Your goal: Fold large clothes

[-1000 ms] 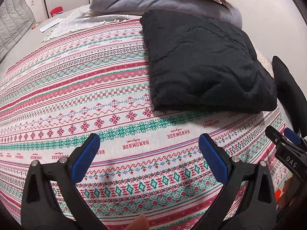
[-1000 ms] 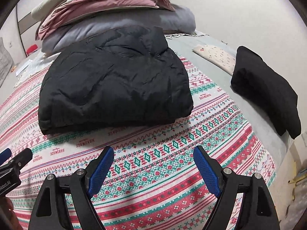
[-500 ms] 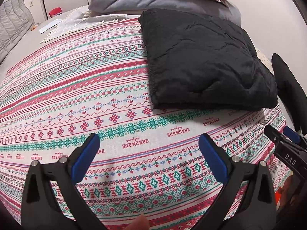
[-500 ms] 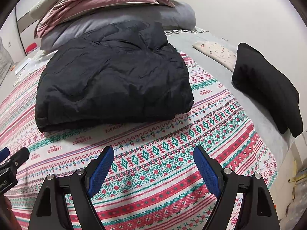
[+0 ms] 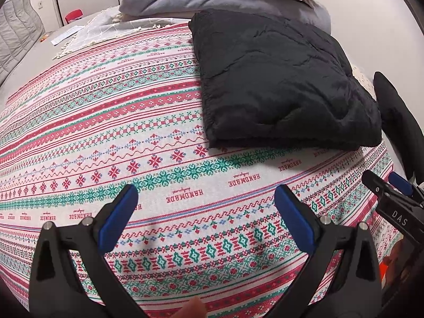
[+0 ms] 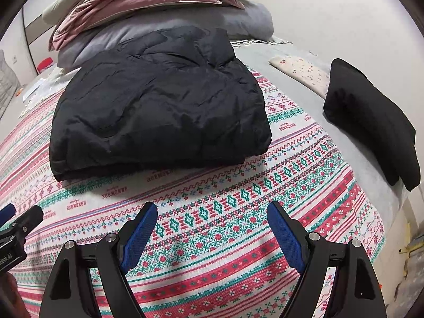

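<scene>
Lying folded: one black jacket (image 6: 159,106)

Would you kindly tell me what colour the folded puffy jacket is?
Black all over; the folded puffy jacket shows best in the right wrist view.

1. Left tongs (image 5: 205,209): black arms shaped like clamps, blue ribbed pads (image 5: 119,217), silver pivot screws.
2. Right tongs (image 6: 212,228): the same black frame, blue textured pads (image 6: 283,238), silver screws; white lettering "DAS" on the side.
</scene>
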`<act>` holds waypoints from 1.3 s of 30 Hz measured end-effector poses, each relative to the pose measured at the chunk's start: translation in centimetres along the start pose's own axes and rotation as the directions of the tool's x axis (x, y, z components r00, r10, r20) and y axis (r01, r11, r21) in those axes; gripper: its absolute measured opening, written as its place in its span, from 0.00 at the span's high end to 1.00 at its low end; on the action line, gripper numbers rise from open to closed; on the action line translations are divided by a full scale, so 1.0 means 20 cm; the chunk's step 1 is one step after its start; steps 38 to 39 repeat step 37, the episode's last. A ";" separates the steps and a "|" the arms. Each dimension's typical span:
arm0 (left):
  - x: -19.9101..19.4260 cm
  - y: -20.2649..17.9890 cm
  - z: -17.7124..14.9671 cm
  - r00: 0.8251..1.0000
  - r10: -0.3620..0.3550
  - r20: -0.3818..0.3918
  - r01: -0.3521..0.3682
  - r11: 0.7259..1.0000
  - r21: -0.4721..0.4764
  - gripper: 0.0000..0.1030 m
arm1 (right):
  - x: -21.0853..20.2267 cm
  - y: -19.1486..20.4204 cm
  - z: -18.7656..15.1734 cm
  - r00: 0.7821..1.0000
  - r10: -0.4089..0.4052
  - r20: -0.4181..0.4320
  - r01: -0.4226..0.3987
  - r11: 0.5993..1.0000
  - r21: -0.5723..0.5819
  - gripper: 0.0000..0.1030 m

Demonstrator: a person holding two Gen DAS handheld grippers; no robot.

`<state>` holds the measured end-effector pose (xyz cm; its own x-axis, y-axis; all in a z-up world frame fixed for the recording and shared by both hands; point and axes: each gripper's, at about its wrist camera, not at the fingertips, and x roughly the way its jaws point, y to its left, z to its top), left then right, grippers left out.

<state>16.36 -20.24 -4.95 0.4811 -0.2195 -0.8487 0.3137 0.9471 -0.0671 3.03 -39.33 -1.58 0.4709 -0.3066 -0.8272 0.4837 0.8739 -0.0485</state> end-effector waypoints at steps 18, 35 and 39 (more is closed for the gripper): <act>0.01 -0.01 0.00 1.000 -0.008 -0.010 0.008 1.000 0.002 0.01 | 0.01 0.00 0.00 1.000 0.002 -0.003 -0.002 1.000 -0.005 0.17; 0.01 -0.01 -0.01 1.000 -0.025 -0.013 0.025 1.000 -0.008 0.01 | 0.00 -0.01 0.01 1.000 0.004 -0.004 -0.004 1.000 -0.008 0.17; 0.01 0.01 -0.02 0.999 -0.022 -0.024 0.022 1.000 -0.006 0.01 | -0.01 -0.01 0.01 1.000 0.002 -0.007 -0.002 1.000 -0.009 0.17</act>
